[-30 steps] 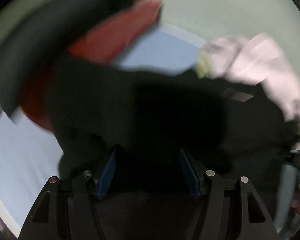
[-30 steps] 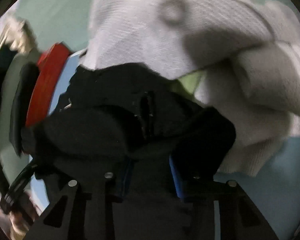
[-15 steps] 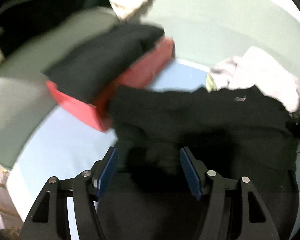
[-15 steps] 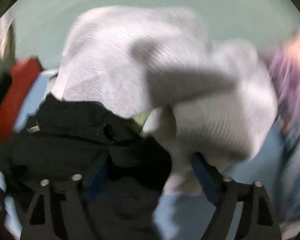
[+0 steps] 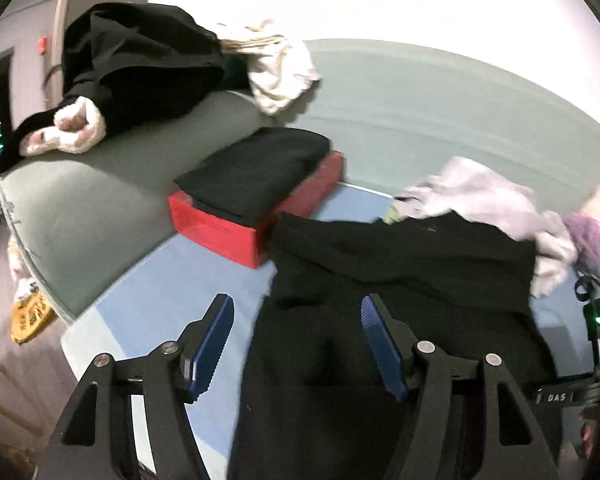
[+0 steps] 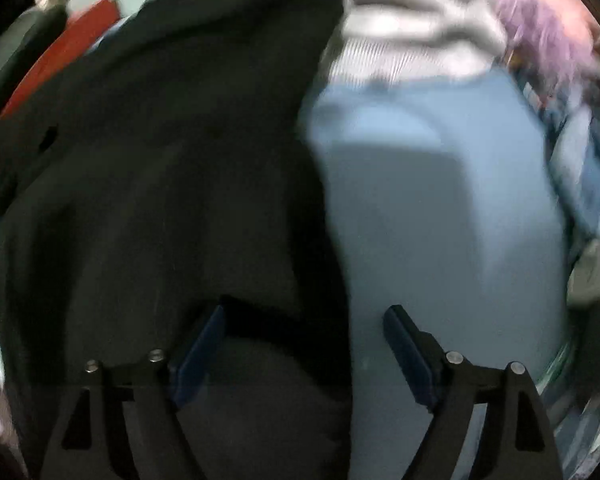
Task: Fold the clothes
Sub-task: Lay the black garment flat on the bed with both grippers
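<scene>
We see a pale blue sheet spread across the lower half of the left wrist view, with a grey-green cushion rising along its left side. A black garment lies flat on the sheet at centre right of that view, and in the right wrist view it fills the whole left half.

In the upper left of the left wrist view a black coat with white fleece cuffs sprawls over the cushion. Beside it, toward the centre, lies a crumpled cream cloth. A red box sits at mid frame, touching the black garment's upper left corner, with a folded black piece on top of it. A white knitted top lies bunched at the black garment's far edge, right of centre.

Our left gripper stands with its jaws apart at the bottom, the garment's near edge lying between them but unpinched. Our right gripper has just been opening, and its jaws stand wide; the left blue pad sits over the black fabric, the right one over bare sheet, and nothing is clamped.

A yellow scrap lies at the lower left edge.
</scene>
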Demonstrator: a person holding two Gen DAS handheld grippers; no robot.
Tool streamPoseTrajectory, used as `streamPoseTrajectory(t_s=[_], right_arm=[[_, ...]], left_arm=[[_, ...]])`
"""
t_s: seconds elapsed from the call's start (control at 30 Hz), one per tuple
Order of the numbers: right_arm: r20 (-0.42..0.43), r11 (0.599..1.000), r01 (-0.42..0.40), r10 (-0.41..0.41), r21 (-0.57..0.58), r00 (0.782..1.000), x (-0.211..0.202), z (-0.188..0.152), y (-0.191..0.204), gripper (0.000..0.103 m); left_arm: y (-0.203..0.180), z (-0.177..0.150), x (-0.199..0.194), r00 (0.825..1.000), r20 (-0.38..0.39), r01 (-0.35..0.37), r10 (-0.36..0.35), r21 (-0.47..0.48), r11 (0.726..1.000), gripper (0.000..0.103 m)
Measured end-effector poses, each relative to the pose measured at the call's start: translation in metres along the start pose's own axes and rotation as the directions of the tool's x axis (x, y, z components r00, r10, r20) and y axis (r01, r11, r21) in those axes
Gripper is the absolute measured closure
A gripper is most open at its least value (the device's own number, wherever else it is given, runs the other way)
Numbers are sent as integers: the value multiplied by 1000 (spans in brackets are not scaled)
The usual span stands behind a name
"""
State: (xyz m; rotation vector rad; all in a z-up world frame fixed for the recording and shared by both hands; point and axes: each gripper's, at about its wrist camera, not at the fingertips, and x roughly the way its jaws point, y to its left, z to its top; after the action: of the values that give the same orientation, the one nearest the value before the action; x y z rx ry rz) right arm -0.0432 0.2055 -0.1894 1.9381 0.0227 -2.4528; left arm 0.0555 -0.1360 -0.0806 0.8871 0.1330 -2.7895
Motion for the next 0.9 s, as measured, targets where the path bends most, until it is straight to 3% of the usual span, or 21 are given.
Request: streamPoseTrajectory(t_s=[0.27,0.4,0.47,0.67,0.7,0.83,0.9], right_arm=[[-5,994,-90,91,69,996,-34,-58,-37,20],[46,993,-93,91,65,995,-48,-72,-45,21],[69,995,-81,77,51,995,-55,-88,-48,27],[267,995,-58,76,-76,961,-111,-95,-17,22],[286,995,-55,78,-85,955,-114,-102,-8,22],[342,989,-54,99,-140,935,-114,-77,42,22],[368,983,-53,115,-176,923,-132,-101,56,20]], left_arm=[[-18,-31,-14,978,-147,148,-149,-20,989,35],[-25,-42,-25,974,-162,159,-156,8,987,35],[-25,-44,-31,974,-161,164,-161,6,986,35],[-21,-43,-49,978,-140,156,-155,-8,988,35],[-21,-43,-51,979,-138,154,-153,-9,988,35],[-23,-44,-57,980,-146,134,-132,4,991,35],[-25,-45,-57,980,-162,119,-115,15,993,34]])
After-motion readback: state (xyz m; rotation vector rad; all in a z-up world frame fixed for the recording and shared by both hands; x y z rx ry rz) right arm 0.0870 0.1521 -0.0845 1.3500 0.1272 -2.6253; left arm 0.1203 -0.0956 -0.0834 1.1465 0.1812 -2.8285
